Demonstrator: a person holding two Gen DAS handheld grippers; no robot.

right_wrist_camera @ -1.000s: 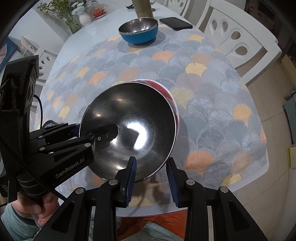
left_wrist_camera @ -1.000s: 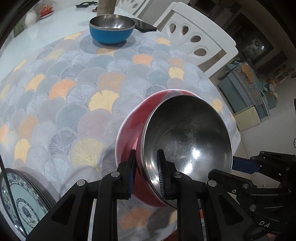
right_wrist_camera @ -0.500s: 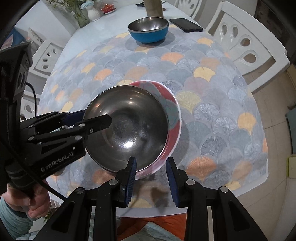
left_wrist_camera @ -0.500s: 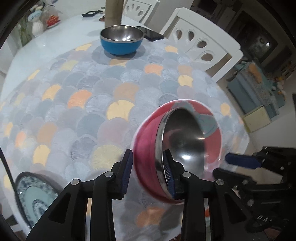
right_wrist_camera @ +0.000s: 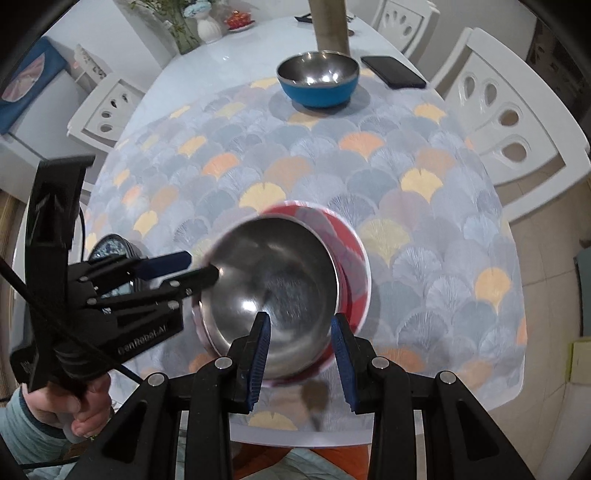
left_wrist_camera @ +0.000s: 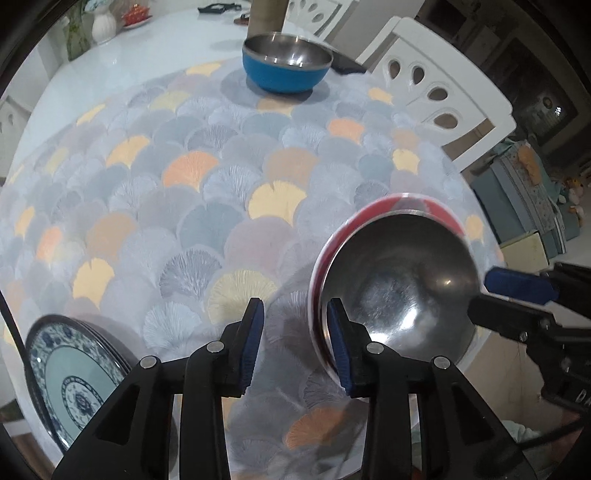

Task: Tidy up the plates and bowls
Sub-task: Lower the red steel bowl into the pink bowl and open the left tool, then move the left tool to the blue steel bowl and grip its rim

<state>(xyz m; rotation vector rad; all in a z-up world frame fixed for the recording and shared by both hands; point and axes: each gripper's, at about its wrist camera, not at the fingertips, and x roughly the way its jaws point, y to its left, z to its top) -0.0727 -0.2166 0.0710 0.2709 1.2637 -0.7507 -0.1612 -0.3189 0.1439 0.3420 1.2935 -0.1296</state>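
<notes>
The red-walled, steel-lined bowl [left_wrist_camera: 402, 291] is smeared with blur, so you cannot tell whether it sits flat or rocks. It lies on the fan-patterned cloth [left_wrist_camera: 184, 206] near the close edge of the white desk [left_wrist_camera: 147, 66].

Your left tool [left_wrist_camera: 294, 314] has just been opening its jaws. The bowl's left rim stands in the gap, close against the right-hand pad [left_wrist_camera: 338, 347], and nothing is clamped. From the right wrist, one of its fingers lies outside the rim and the other reaches the rim line.

Your right tool [right_wrist_camera: 301, 325] hangs over the bowl's near rim with its jaws a moderate way apart. No pad presses on the bowl and it holds nothing.

The stack of blue-and-white patterned plates [left_wrist_camera: 70, 380] is cut off at the lower left in the left view. In the right view it is almost wholly hidden behind the left tool.

At the far end stands a blue bowl with a steel inside [right_wrist_camera: 317, 79], and a black phone [right_wrist_camera: 393, 72] lies just beside it. Behind it a brown cylinder [right_wrist_camera: 328, 26] is cropped by the frame top.

White chairs [right_wrist_camera: 506, 114] line the right side. Your hand [right_wrist_camera: 79, 410] grips the left tool's handle.
</notes>
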